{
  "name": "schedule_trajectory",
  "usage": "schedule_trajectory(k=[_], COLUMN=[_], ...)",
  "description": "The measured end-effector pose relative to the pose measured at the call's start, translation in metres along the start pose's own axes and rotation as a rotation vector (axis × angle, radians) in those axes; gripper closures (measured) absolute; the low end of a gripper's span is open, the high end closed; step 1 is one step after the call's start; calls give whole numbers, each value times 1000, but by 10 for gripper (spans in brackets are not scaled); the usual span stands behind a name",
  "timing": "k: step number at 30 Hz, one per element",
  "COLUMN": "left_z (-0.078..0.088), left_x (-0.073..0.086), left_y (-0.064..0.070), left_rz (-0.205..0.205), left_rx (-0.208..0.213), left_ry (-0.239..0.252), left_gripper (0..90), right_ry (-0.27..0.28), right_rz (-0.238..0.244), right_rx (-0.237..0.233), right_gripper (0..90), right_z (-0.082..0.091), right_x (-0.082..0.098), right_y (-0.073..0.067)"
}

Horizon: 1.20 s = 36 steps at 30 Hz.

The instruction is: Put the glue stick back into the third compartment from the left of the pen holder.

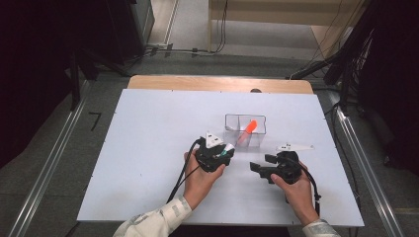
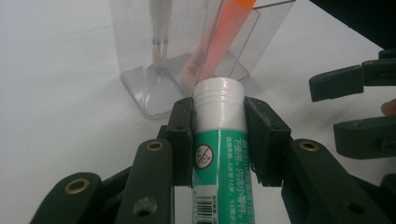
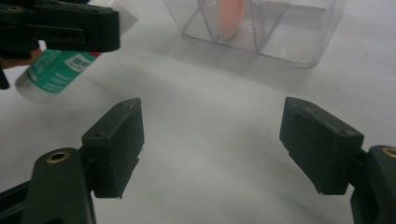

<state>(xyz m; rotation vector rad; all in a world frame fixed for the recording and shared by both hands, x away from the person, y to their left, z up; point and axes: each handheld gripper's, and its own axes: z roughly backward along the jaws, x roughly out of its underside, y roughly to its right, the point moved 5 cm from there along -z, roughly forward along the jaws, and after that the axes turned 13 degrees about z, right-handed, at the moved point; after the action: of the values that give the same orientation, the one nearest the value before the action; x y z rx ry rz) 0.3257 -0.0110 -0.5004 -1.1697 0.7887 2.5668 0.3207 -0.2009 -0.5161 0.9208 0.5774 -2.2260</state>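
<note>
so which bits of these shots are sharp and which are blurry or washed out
Left gripper view: the glue stick label is sharp between the fingers, the clear organizer behind is softer. Right gripper view: the near fingers are crisp, the organizer and glue stick beyond are blurred. High view: the white table is evenly lit, its surroundings dark.

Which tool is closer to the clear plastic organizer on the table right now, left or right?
Left. The left tool, clamped on a glue stick, sits just short of the clear organizer. The right tool waits open, farther back.
</note>
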Motion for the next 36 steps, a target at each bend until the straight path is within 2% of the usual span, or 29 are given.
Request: schedule_trajectory(k=[11, 15, 36], left_z=[-2, -3, -6], left_x=[0, 0, -1], left_y=[3, 5, 5], left_rz=[3, 4, 17], left_rx=[5, 9, 13], left_ry=[2, 3, 14], left_gripper=[651, 651, 651], right_ry=[13, 21, 28], right_rz=[-22, -26, -6], right_rx=[-96, -115, -136], right_gripper=[208, 208, 211], right_z=[-17, -21, -30], right_x=[-7, -9, -15], right_y=[-20, -25, -36])
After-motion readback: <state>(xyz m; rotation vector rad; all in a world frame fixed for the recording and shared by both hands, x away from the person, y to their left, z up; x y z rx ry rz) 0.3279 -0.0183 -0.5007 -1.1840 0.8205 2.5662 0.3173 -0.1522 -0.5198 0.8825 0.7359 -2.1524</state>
